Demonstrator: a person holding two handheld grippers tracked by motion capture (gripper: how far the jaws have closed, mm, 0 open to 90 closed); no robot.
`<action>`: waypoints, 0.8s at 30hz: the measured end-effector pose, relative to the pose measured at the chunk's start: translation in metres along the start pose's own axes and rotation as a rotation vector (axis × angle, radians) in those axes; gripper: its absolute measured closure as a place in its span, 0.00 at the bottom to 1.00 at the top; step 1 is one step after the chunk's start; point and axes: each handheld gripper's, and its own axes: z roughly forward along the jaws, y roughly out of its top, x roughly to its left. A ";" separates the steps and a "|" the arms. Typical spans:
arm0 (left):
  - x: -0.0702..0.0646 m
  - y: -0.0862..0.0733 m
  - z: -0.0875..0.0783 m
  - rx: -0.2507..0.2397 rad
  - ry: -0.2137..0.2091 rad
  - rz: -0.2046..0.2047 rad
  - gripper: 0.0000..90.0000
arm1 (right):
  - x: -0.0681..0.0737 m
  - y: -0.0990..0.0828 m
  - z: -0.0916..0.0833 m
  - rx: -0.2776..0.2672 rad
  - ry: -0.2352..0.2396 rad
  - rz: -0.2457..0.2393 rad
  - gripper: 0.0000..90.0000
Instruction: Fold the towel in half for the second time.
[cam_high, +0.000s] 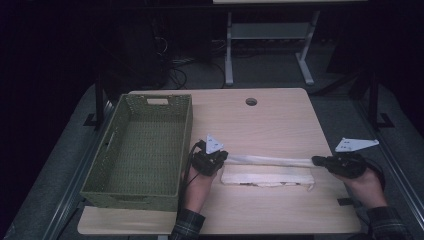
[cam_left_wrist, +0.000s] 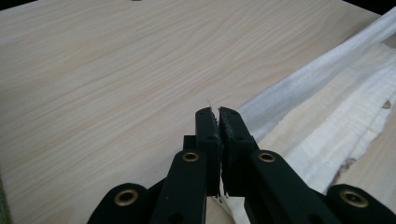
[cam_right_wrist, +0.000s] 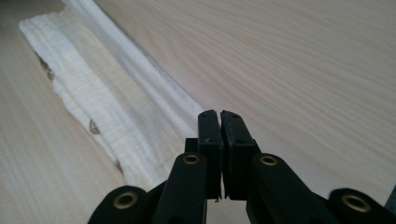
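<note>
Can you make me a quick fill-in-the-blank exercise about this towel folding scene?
1. The woven basket on the table contains ____.
2. The left tongs and right tongs each pinch one ____ of the white towel's raised edge.
3. The basket sits to the ____ of the towel in the high view.

Missing words: nothing; end; left

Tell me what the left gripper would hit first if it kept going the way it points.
Probably the right gripper: the left gripper points along the taut edge of the white folded cloth towards it, though depth is uncertain.
</note>
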 end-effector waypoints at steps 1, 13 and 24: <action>-0.001 -0.001 -0.002 0.002 0.000 0.003 0.97 | 0.002 -0.001 -0.001 0.006 0.002 0.000 0.97; -0.019 -0.019 -0.009 0.029 0.017 0.025 0.97 | 0.015 -0.014 -0.005 0.044 0.018 -0.013 0.97; -0.025 -0.034 -0.009 0.067 -0.018 0.003 0.95 | 0.022 -0.024 -0.004 0.085 0.044 0.002 0.95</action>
